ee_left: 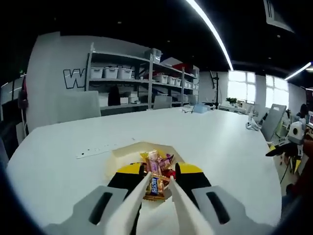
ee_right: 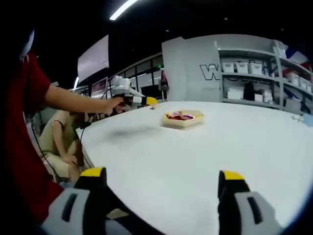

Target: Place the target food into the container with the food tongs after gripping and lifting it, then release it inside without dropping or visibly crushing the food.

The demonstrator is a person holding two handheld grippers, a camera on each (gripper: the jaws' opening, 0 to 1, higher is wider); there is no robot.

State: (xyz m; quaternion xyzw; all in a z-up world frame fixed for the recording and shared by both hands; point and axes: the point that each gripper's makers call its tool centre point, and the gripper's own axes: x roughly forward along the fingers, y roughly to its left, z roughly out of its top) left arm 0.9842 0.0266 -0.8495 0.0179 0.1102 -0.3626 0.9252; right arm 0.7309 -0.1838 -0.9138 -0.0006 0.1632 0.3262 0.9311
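A short red sleeve [ee_right: 29, 93] is worn by the person. Grey housings with dark slots, black jaws and yellow tips are seen on the right gripper [ee_right: 161, 183].

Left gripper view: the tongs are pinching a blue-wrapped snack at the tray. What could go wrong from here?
1. The tongs seem to hold the blue-wrapped snack only near their tips, so the slick wrapper may slip out.
2. The tray looks shallow and is already heaped with wrapped candies; a released piece could slide over the rim.
3. The right gripper sits far off, jaws wide open, so nothing steadies the tray.
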